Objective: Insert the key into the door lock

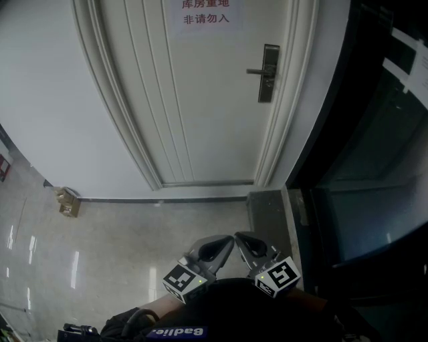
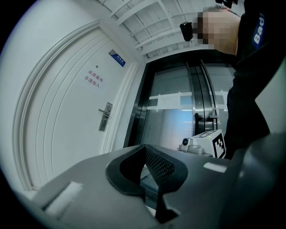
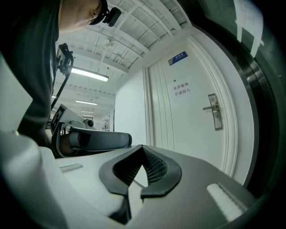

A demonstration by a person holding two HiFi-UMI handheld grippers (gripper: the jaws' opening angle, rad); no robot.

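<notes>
Box (image 1: 67,201): small, on floor (image 1: 134,234) by the wall, far left. Door (image 1: 200,100): white, panelled, shut, paper sign (image 1: 206,13) near top. Left gripper (image 1: 227,242): low in head view, close against the body, well apart from door; jaws closed tip to tip, nothing between. Right gripper (image 1: 244,238): just beside the left, same height; jaws likewise closed, no key made out between them. Lock (image 1: 268,73): lever and plate at door's right edge, far from both grippers; keyhole too small to show whether a key sits in it. Key: seen in no view. Stage, as a judgement: unsettled; fits either a key already seated in the lock, or a key out of sight and the keyhole vacant. Glass doors (image 1: 374,167): dark, far right.
</notes>
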